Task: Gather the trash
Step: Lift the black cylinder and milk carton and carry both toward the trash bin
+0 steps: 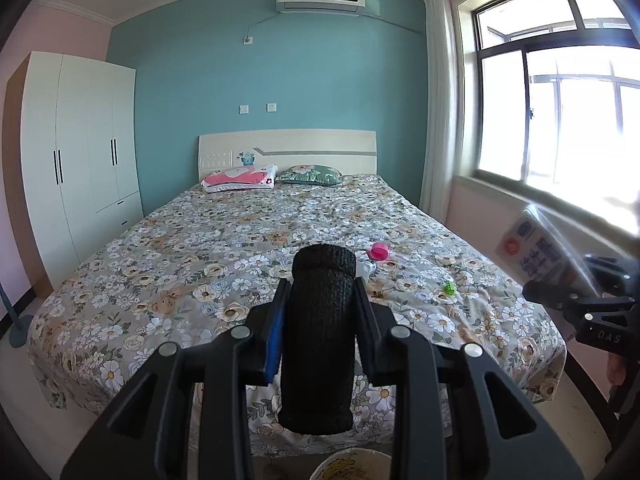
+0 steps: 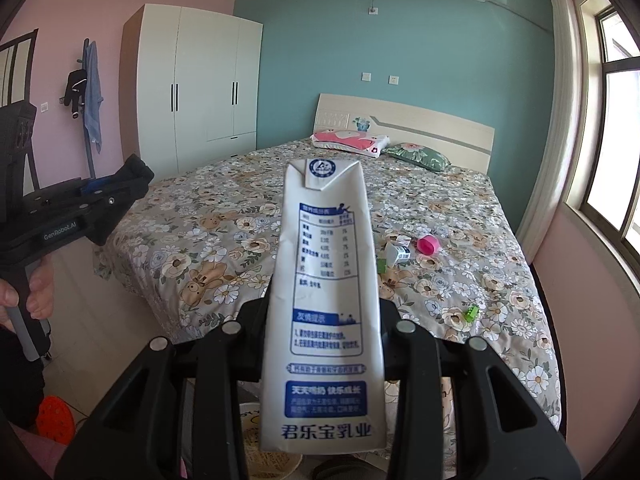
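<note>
Writing reading 君乐宝乳业 is printed low on the white carton point(image 2: 324, 300), which is clamped upright in the right claw point(image 2: 320, 316) above the bed point(image 2: 224, 216). "GenRobot.AI" is marked on the left claw point(image 1: 320, 312), closed on a black roll point(image 1: 320, 340). A pink cup point(image 2: 429, 245), small carton point(image 2: 398, 254) and green bit point(image 2: 471, 313) are left on the bed.
</note>
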Demonstrator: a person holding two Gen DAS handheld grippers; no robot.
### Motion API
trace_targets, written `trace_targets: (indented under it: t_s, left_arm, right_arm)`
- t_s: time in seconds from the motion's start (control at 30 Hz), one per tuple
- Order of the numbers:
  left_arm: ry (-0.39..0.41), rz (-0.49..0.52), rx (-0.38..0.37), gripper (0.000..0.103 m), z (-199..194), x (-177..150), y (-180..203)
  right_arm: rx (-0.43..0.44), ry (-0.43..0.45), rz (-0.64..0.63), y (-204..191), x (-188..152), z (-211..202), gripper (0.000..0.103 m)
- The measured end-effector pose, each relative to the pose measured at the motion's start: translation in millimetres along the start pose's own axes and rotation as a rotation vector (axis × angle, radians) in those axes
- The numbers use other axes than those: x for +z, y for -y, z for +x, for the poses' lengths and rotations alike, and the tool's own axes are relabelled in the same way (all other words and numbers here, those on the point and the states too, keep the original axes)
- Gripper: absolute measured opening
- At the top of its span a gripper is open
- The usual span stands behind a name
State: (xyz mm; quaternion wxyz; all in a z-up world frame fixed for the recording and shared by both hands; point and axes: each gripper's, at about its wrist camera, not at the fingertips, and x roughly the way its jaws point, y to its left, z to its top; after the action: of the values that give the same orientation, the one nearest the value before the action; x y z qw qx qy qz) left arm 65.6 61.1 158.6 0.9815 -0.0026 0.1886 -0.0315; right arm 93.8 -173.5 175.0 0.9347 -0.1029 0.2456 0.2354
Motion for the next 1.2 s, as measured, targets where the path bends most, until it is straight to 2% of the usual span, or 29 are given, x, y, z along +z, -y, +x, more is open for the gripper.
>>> trace_targets:
  t_s: [0.23, 0.43, 0.87, 1.2]
  left_arm:
    - [-0.120, 0.013, 0.006, 0.033, 18, -43, -13]
    - [-0.237, 0.006, -0.009, 0.033, 36, -83, -24]
    - [-0.546, 0.014, -0.087, 0.033, 102, -181, -12]
    - [-0.731, 0.006, -0.138, 0.033, 149, -243, -3]
  right_arm:
    - [0.047, -0.077, 0.013, -15, -31, 15, 0.037]
    - [0.063, -0.179, 0.015, -26, -66, 42, 0.037]
    - [0.134, -0.427, 0.039, -45, -149, 121, 0.037]
    - [0.189, -0.603, 0.075, -51, -207, 178, 0.037]
